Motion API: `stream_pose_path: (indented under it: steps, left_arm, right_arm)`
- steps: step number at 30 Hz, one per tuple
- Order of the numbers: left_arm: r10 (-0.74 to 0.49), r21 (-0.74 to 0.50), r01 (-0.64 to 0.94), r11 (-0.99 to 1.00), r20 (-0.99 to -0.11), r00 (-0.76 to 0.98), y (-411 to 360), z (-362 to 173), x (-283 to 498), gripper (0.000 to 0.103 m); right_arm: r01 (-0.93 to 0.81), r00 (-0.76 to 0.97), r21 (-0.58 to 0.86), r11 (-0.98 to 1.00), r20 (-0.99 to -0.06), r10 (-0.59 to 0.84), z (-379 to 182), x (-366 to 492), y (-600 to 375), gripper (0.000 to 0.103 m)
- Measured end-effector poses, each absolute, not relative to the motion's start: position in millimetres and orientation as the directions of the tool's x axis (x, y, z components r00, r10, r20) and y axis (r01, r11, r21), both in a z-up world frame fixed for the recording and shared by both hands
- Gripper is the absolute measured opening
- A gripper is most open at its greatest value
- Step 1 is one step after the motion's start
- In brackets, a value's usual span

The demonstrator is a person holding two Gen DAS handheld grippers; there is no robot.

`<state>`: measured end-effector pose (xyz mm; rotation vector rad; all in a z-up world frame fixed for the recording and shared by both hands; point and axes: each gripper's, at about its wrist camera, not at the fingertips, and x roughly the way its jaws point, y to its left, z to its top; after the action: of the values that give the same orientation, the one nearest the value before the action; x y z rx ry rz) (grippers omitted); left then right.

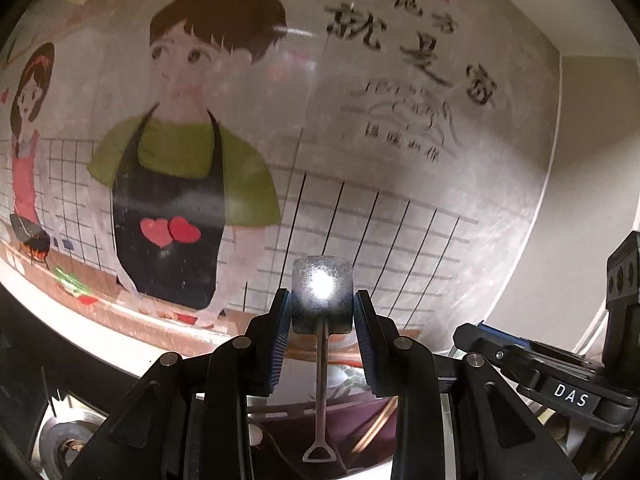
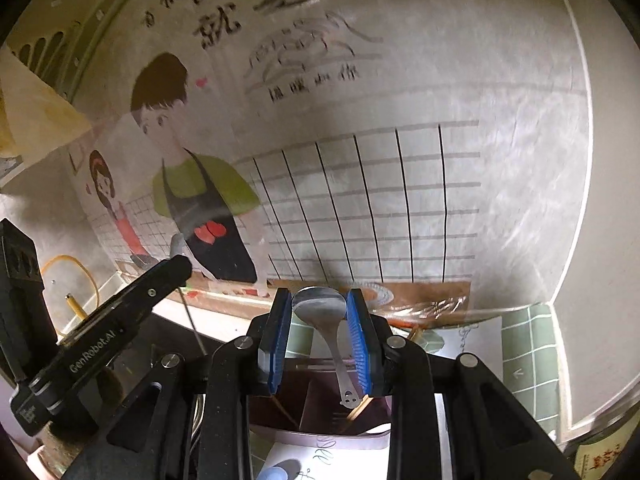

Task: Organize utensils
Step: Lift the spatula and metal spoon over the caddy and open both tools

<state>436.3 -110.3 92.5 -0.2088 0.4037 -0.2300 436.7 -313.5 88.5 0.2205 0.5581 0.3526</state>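
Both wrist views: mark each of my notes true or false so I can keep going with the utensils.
1. The left gripper holds a shovel-shaped spoon by its bowl. True.
2. The right gripper is empty. False: its jaws clamp a round-bowled spoon.
3. Both spoon handles point back toward the cameras. True.
4. The wall ahead is bare. False: a cartoon mural of a figure in an apron covers it.
5. The left gripper shows in the right wrist view. True.

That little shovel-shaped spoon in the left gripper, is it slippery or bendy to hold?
Probably stiff: the spoon looks like metal with a thin straight handle. Its shiny bowl may be slippery, though the left gripper clamps it by its edges. It likely weighs little.
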Motion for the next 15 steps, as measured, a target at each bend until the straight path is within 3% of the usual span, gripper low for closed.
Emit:
stream_pose_path:
  steps: [10,13,15]
  left_arm:
    - [-0.214,-0.215,0.134,0.967,-0.410,0.887,-116,60,455,0.033]
    - [-0.219,-0.213,0.132,0.968,-0.461,0.860,-118,46,459,0.041]
    - [-0.222,-0.218,0.128,0.968,-0.490,0.843,-115,39,458,0.046]
  right_arm:
    - [-0.241,0.766,0.303,0.922,-0.525,0.372,55,458,-311,0.026]
    - [-0.230,0.739,0.315,0.921,-0.560,0.375,44,461,-313,0.028]
    - [-0.215,0.723,0.347,0.913,-0.572,0.387,40,460,-318,0.036]
